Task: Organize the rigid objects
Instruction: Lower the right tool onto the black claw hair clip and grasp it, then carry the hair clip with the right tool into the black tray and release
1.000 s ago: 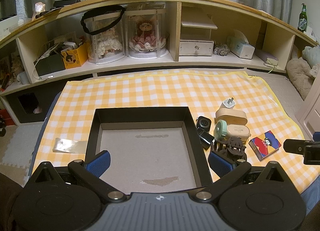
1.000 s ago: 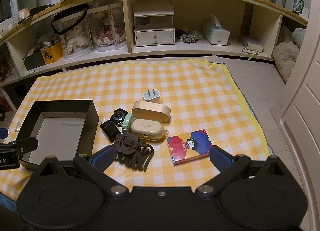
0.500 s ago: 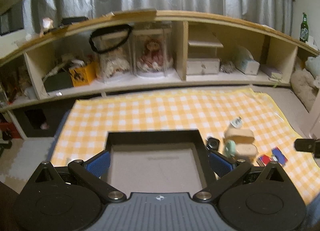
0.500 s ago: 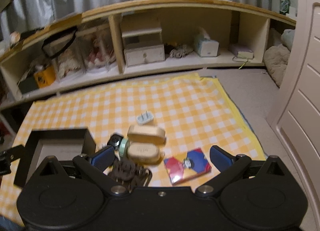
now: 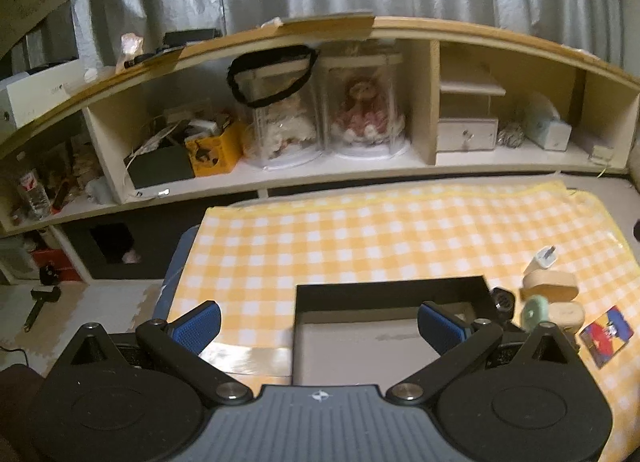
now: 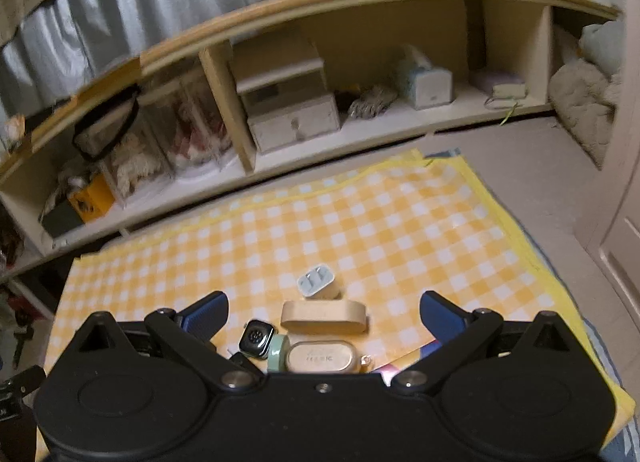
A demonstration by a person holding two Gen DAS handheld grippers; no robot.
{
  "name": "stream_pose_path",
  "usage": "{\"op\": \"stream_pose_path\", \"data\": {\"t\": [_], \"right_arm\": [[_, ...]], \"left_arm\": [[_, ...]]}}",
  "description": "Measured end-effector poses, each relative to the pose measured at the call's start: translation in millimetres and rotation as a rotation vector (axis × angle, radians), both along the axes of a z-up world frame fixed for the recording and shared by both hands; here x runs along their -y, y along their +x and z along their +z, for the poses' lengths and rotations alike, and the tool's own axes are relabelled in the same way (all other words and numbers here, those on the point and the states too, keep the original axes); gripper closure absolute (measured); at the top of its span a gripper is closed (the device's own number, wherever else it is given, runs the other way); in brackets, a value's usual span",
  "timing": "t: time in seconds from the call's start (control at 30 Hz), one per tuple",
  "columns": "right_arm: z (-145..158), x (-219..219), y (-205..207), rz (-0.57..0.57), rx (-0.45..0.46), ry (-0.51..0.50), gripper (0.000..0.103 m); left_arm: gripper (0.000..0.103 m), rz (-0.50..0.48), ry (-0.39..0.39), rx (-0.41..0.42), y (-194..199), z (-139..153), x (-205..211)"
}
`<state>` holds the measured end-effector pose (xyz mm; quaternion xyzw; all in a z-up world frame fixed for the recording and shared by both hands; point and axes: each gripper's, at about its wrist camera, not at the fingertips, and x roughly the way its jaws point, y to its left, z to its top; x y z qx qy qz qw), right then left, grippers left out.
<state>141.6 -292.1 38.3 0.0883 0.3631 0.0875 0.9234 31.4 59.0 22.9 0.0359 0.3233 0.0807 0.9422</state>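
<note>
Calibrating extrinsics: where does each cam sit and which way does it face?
Left wrist: on the left gripper, facing the shelf over the black cardboard box; its blue-padded fingers show, spread.
Right wrist: on the right gripper, facing the shelf over the white plug adapter; its fingers spread.
Shared: yellow checked cloth, adapter, tan oval case.

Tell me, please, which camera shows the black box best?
The left wrist view shows it best: the black box lies straight ahead of the open left gripper, with its far wall and grey floor visible. In the right wrist view the box does not appear; only the small items show there.
</note>
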Motion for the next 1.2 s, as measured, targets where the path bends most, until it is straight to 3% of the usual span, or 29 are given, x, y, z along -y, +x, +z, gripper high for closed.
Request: {"op": "stream_pose_path", "data": {"t": [0.1, 0.2, 0.33, 0.4, 0.77, 1.03, 1.2], "right_arm": [[-10, -9, 13, 0.039, -0.081, 0.020, 0.000], [-25, -19, 22, 0.038, -0.160, 0.044, 0.002], [-50, -31, 26, 0.019, -0.273, 0.070, 0.018], [-61, -35, 26, 0.014, -0.314, 0.074, 0.020], [-97, -48, 27, -0.038, -0.452, 0.035, 0.038], [-105, -44, 33, -0.042, -0.472, 0.049, 0.048], [-106, -42, 32, -0.026, -0.462, 0.059, 0.050]], "left_arm": [[0.000, -0.047, -0.019, -0.048, 6, -4, -10], [0.000, -0.027, -0.019, -0.093, 11, -13, -20], [0.004, 0.000, -0.049, -0.150, 15, -25, -37], [0.019, -0.030, -0.072, -0.183, 18, -29, -45], [0.070, -0.068, -0.230, -0.345, 32, -59, -56], [0.081, -0.044, -0.235, -0.391, 38, -69, -57], [0.096, -0.016, -0.223, -0.390, 40, -71, -59]]}}
